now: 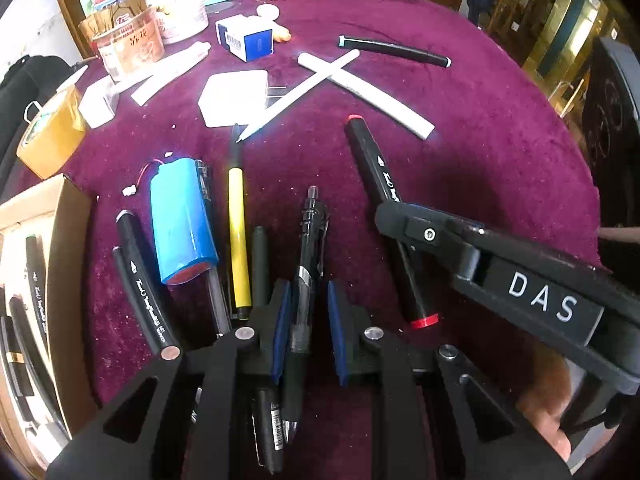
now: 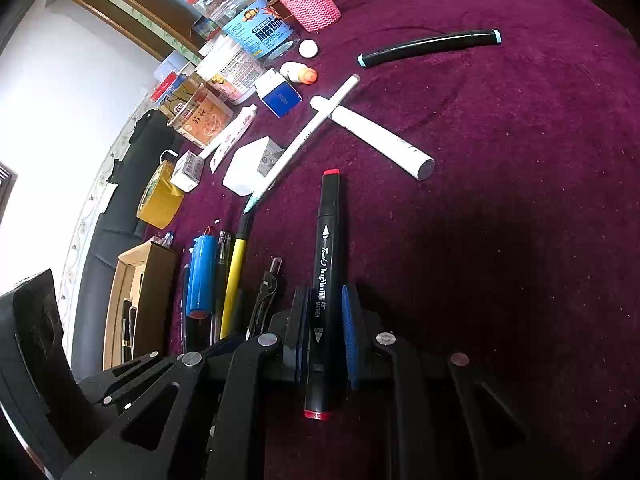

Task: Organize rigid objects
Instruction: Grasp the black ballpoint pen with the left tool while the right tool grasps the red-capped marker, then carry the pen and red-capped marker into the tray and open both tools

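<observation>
Lower centre of the left wrist view: the left gripper [image 1: 308,332] pinches a black pen [image 1: 306,272], its pads just closed on the barrel. Lifted carelessly, it could drag the yellow pen [image 1: 239,236] beside it. Lower centre of the right view, the right gripper [image 2: 326,332] clamps a red-capped marker [image 2: 326,288] near its tail; the long overhang may tilt or slip.

Daylight pours in from the far left, where the window [image 2: 48,92] is blown out to plain white. The white charger [image 1: 234,98] and the crossed white pens [image 1: 360,84] glare until their edges are lost. A soft, dark shadow lies on the purple counter [image 2: 520,240] at the right. Both views bend hard at the rims, with black corners. The hand [image 1: 548,412] at the lower right is blurred; the middle is sharp.
</observation>
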`<control>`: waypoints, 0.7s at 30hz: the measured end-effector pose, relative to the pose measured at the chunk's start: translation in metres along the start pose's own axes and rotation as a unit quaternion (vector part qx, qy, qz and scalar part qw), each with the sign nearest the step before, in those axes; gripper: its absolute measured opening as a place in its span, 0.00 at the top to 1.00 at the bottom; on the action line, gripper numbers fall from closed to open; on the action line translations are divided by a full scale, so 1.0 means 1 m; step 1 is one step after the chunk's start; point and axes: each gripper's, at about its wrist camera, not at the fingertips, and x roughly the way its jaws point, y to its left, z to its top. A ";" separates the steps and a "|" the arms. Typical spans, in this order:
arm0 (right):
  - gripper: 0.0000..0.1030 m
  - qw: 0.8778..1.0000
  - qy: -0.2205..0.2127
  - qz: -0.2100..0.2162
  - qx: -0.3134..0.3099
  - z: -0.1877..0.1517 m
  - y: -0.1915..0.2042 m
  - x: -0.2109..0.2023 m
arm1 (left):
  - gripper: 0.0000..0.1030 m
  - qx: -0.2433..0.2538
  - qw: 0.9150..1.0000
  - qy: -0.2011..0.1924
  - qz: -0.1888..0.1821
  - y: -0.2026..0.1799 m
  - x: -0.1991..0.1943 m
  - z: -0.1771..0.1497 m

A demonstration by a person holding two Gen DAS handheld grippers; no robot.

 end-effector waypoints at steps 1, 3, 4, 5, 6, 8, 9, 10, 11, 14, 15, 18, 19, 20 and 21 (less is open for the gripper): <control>0.87 1.000 0.000 0.001 0.001 0.000 0.000 0.000 | 0.87 0.002 1.000 -0.002 0.003 0.000 0.000 0.000; 0.87 1.000 0.000 0.004 0.002 0.001 -0.001 0.001 | 0.92 0.001 1.000 -0.011 0.012 0.000 -0.002 -0.005; 0.87 1.000 0.000 0.004 0.002 0.001 -0.001 0.001 | 0.92 -0.006 1.000 -0.013 0.009 0.001 -0.004 -0.007; 0.87 1.000 0.000 0.003 0.000 0.000 -0.001 0.001 | 0.92 -0.012 1.000 -0.014 0.003 0.003 -0.006 -0.010; 0.87 1.000 0.000 0.001 -0.003 0.000 0.000 0.001 | 0.92 -0.021 1.000 -0.015 -0.008 0.005 -0.008 -0.013; 0.87 1.000 -0.001 -0.011 -0.015 -0.001 0.005 0.001 | 0.92 -0.039 0.998 -0.017 -0.046 0.009 -0.015 -0.021; 0.87 1.000 -0.003 -0.017 -0.022 -0.001 0.007 0.001 | 0.92 -0.042 0.997 -0.017 -0.054 0.009 -0.018 -0.023; 0.87 0.999 -0.003 -0.024 -0.030 -0.002 0.009 0.001 | 0.92 -0.046 0.997 -0.017 -0.065 0.010 -0.021 -0.026; 0.87 0.999 -0.005 -0.030 -0.038 -0.002 0.012 0.002 | 0.92 -0.053 0.995 -0.015 -0.081 0.014 -0.026 -0.031; 0.87 0.997 -0.010 -0.046 -0.057 -0.003 0.017 0.004 | 0.92 -0.068 0.991 -0.012 -0.111 0.022 -0.037 -0.040; 0.87 0.997 -0.011 -0.049 -0.061 -0.003 0.018 0.004 | 0.92 -0.072 0.991 -0.014 -0.115 0.024 -0.041 -0.043; 0.87 0.993 -0.017 -0.071 -0.088 -0.006 0.026 0.006 | 0.92 -0.086 0.988 -0.022 -0.130 0.035 -0.055 -0.052; 0.86 0.992 -0.019 -0.080 -0.099 -0.007 0.029 0.006 | 0.92 -0.092 0.986 -0.025 -0.138 0.039 -0.060 -0.055; 0.86 0.989 -0.022 -0.091 -0.111 -0.009 0.032 0.007 | 0.92 -0.096 0.984 -0.029 -0.148 0.043 -0.065 -0.058; 0.86 0.987 -0.026 -0.103 -0.124 -0.011 0.036 0.008 | 0.92 -0.096 0.984 -0.030 -0.150 0.045 -0.067 -0.059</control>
